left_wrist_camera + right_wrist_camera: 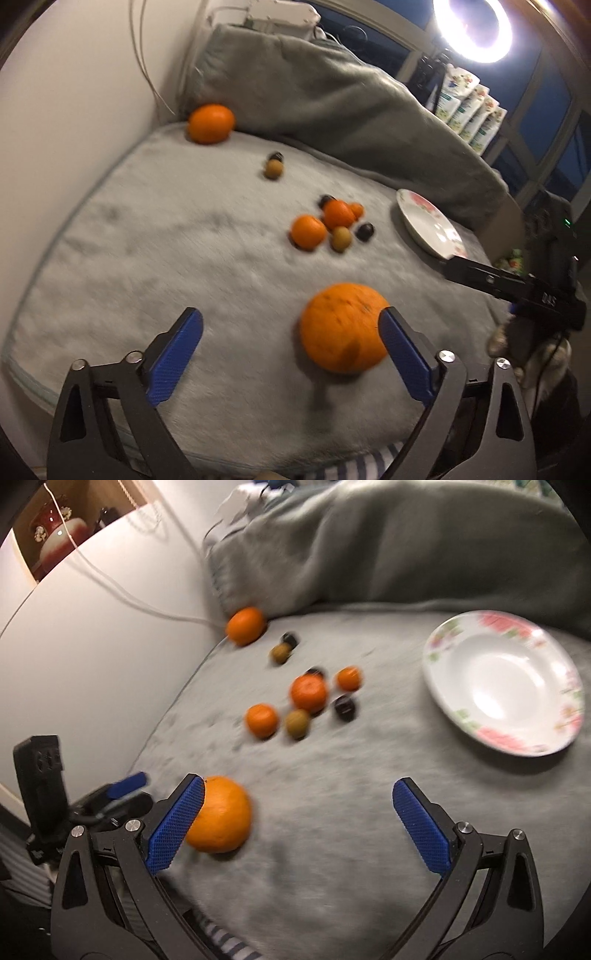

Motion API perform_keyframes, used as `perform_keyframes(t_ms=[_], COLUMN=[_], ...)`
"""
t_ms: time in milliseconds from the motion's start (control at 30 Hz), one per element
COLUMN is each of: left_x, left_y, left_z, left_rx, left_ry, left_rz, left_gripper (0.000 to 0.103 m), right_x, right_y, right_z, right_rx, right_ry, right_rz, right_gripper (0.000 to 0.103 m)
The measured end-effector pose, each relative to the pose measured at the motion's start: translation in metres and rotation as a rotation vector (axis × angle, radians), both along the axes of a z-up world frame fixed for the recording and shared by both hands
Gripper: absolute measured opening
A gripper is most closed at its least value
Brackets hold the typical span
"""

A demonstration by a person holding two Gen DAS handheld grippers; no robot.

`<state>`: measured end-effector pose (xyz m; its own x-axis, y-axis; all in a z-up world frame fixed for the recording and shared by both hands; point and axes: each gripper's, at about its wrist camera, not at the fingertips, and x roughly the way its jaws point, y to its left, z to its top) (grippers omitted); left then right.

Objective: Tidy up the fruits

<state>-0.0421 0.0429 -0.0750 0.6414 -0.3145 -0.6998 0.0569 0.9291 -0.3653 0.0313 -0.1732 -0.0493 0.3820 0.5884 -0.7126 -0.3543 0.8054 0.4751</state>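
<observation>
1. Nearest: the left claw (291, 350) hangs over the grey fleece blanket (184, 258) that covers the surface. Its blue-padded fingers (173, 354) stand wide with nothing gripped.
2. A large round orange (341, 326) lies on the blanket just inside the left claw's right pad. Touching or only close: cannot tell, the picture is blurred. Judgement: the claw is angled down at this fruit as its first pick.
3. The right claw (299, 823) is likewise spread wide and empty. The same large orange sits against the outer edge of its view, beside its left pad, not between the pads.
4. Middle distance: a loose cluster of small fruit (303, 698), made up of three small tangerines, one olive-brown round fruit and two dark, plum-like ones. All rest on the blanket; some touch one another.
5. To the right of the cluster: a white shallow plate with a pink-and-green floral rim (554, 734). It holds nothing. Judgement: it is the likely destination, set within easy reach of the right claw.
6. Farther back: one brown fruit and one dark fruit (284, 648) as a pair.
7. Farthest: a second medium orange (245, 626) at the foot of the bunched-up blanket fold.
8. Task state, judged: no fruit sorted yet.
</observation>
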Motion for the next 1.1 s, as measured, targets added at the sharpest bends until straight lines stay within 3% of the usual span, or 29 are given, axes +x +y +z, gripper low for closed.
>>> perform_keyframes(t_ms=[267,500,867,1100], left_x=[-0.001,0.001,0.004,0.005], left_y=[-0.016,-0.020,-0.023,-0.025], left_z=[-0.011,-0.019,-0.027,-0.026], left_rx=[-0.064,-0.091,-0.125,-0.132], left_ry=[0.049,0.077,0.105,0.101], left_rz=[-0.099,-0.134,-0.173,-0.187], left_gripper=[0.081,0.074,0.069,0.065], right_x=[0.004,0.005,0.004,0.003], right_y=[0.032,0.053,0.069,0.073], right_z=[-0.010,-0.021,-0.029,-0.036], right_rx=[0.064,0.064,0.066,0.062], right_ry=[0.098,0.125,0.154,0.180], right_rz=[0.123,0.179,0.243,0.271], right_gripper=[0.103,0.103,0.091,0.074])
